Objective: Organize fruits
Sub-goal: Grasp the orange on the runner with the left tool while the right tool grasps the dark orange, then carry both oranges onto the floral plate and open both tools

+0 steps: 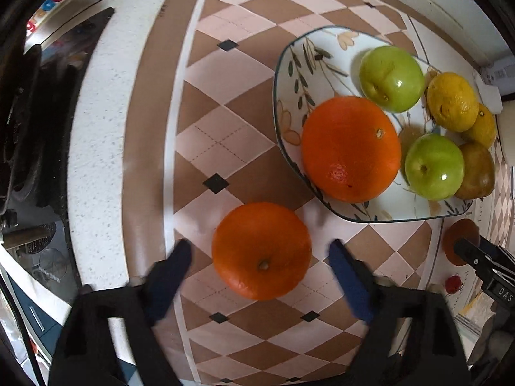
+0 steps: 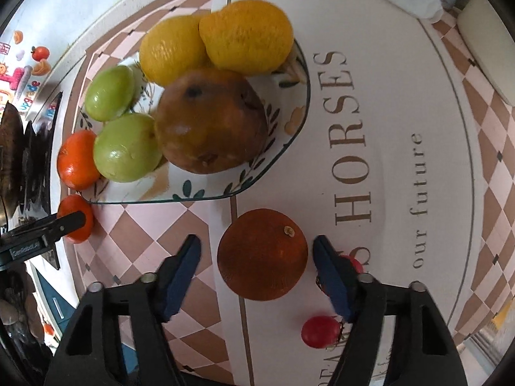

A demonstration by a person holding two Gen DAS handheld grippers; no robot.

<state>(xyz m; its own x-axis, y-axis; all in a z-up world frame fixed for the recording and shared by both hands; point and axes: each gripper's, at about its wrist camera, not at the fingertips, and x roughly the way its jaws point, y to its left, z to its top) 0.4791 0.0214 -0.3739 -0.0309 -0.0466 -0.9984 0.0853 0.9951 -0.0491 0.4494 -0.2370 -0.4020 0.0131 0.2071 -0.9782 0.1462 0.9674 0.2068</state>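
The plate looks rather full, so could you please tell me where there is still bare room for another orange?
The plate has bare surface at its patterned corner, bordered by the green apple and the large orange. The side holding the lemons and the brown fruit is crowded. The checkered mat beside the plate is also free.

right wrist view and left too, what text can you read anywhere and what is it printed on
"HORSES" on the table mat
"our future" on the same mat, smaller letters
Cut-off letters at the mat's bottom edge: partly hidden, not readable
"GenRobot.ai" on the left gripper, small, likely
"DAS", cut off, on the right gripper
Colourful letters on the wall sticker: incomplete, too blurred
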